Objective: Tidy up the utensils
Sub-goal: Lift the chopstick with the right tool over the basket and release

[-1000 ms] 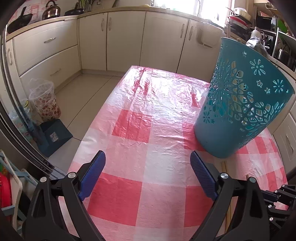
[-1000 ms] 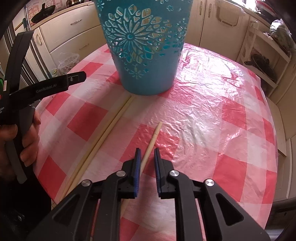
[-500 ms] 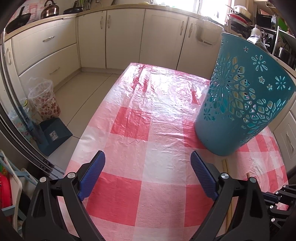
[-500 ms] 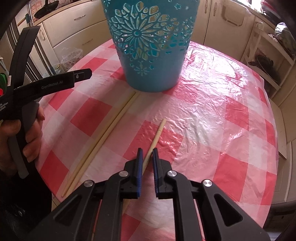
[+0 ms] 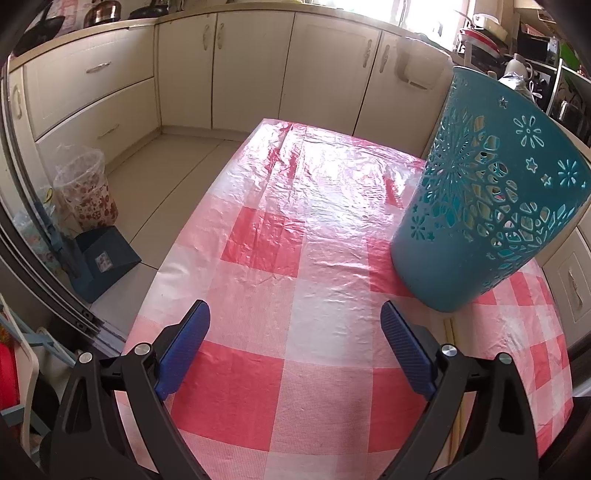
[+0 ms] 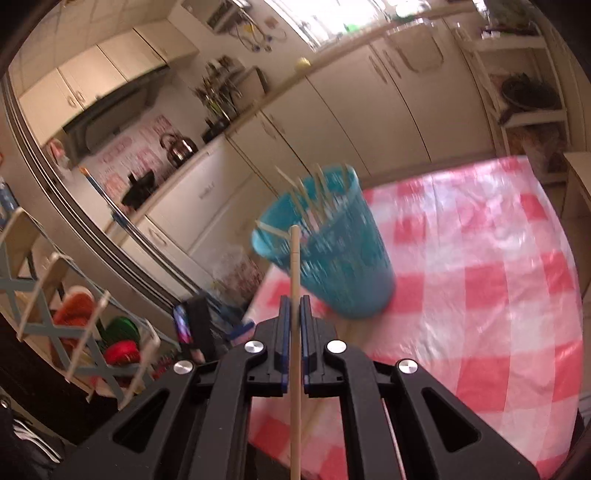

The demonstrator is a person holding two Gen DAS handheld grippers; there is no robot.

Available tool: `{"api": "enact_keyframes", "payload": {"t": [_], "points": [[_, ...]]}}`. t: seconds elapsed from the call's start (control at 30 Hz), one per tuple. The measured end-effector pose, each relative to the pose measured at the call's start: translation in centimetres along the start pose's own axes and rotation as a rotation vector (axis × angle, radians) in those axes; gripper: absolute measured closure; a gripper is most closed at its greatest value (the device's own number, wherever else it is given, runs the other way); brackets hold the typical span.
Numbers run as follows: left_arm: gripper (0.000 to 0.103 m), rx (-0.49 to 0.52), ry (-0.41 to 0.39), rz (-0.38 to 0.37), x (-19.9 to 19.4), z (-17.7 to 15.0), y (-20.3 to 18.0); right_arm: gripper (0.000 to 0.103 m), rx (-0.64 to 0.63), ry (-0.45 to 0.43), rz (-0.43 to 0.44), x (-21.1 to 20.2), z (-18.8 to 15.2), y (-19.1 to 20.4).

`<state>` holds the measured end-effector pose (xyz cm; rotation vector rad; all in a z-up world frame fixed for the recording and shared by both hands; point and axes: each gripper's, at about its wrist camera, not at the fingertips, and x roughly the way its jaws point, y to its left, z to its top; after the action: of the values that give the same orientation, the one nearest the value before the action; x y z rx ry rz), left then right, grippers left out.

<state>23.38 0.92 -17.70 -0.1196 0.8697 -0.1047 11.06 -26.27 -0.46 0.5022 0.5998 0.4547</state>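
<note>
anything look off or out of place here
Nothing damaged or spilled. Loose chopsticks lie on the checked tablecloth beside the teal basket, outside it. The right gripper holds one chopstick.

Worktop (image 5: 321,280): covered by a glossy red-and-white checked plastic cloth, creased, with glare at its far end.
Cabinets (image 5: 251,70): cream base units with metal handles, wrapping round the far end of the worktop in an L.
Floor (image 5: 155,177): pale tiles, left of the worktop.
Bin (image 5: 86,194): floral, lined with clear plastic, on the floor left of the worktop.
Dustpan (image 5: 105,260): dark blue, on the floor left of the worktop, nearer than the bin.
Window (image 5: 428,14): bright daylight, above the cabinets beyond the worktop.
Kettle (image 6: 179,149): dark metal, on the counter beyond the worktop.
Shelf unit (image 6: 532,85): open cream shelves, beyond the worktop's right corner.
</note>
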Motion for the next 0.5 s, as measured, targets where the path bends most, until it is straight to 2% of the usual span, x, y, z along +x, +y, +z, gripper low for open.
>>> {"api": "enact_keyframes", "payload": {"t": [0.13,0.2,0.27,0.4,0.5], "points": [[0.013,-0.016,-0.001,-0.005,0.0,0.0,0.3,0.097,-0.045,-0.212,-0.011,1.4,5.9,2.6],[0.013,-0.013,-0.005,-0.003,-0.1,0.0,0.1,0.097,-0.055,-0.288,-0.050,3.5,8.0,2.9],[0.013,-0.001,-0.013,0.005,-0.2,-0.1,-0.1,0.097,-0.064,-0.349,-0.127,6.0,9.3,2.7],[0.013,0.041,-0.016,0.012,-0.3,-0.3,-0.8,0.097,-0.100,-0.376,-0.252,10.0,9.0,1.1],[0.013,0.048,-0.016,0.006,-0.3,-0.2,-0.9,0.097,-0.114,-0.315,-0.292,12.1,7.1,-0.3]]}}
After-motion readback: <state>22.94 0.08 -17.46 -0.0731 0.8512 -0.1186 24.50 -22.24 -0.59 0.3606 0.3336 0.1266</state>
